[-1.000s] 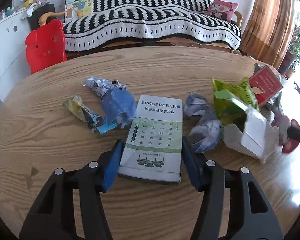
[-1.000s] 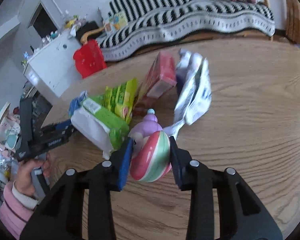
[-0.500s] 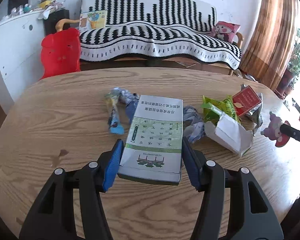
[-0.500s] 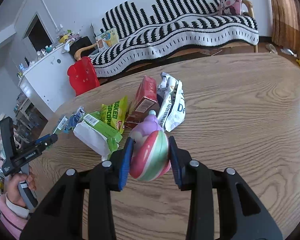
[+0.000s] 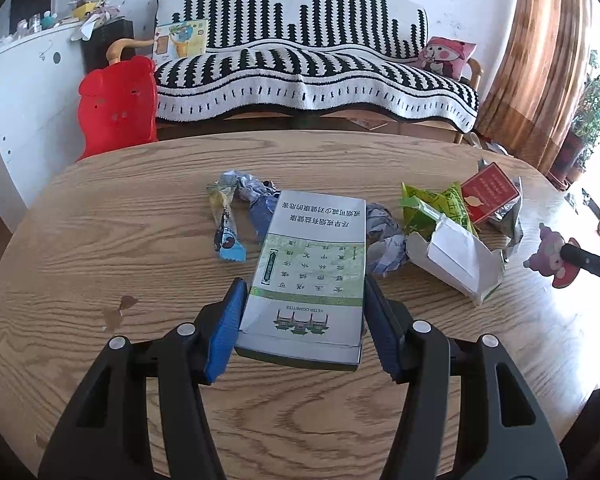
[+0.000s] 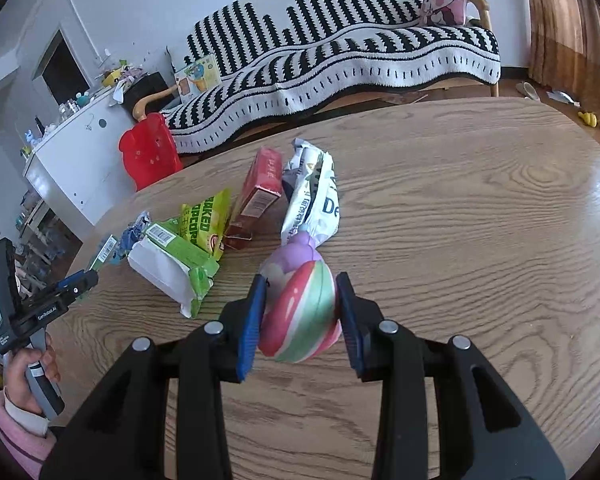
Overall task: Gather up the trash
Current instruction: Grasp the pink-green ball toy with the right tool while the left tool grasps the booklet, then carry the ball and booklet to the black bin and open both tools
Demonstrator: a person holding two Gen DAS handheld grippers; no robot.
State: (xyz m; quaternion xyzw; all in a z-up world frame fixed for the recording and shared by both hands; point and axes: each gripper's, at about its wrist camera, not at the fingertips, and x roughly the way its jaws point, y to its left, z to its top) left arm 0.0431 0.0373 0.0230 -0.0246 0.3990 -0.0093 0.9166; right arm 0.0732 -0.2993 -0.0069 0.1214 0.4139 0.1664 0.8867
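While clamping, left tool [image 5: 304,312] on carton [image 5: 312,268].

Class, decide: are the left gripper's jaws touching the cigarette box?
Touching. The left wrist view shows the left gripper with both blue jaws pressed flat against the long sides of the cigarette box, no gap.

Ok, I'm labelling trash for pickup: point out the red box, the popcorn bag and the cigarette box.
red box [image 6: 260,190], right wrist view, on its long side face.
popcorn bag [image 6: 208,220], right wrist view, on the printed front.
cigarette box [image 5: 314,264], left wrist view, on its top face.
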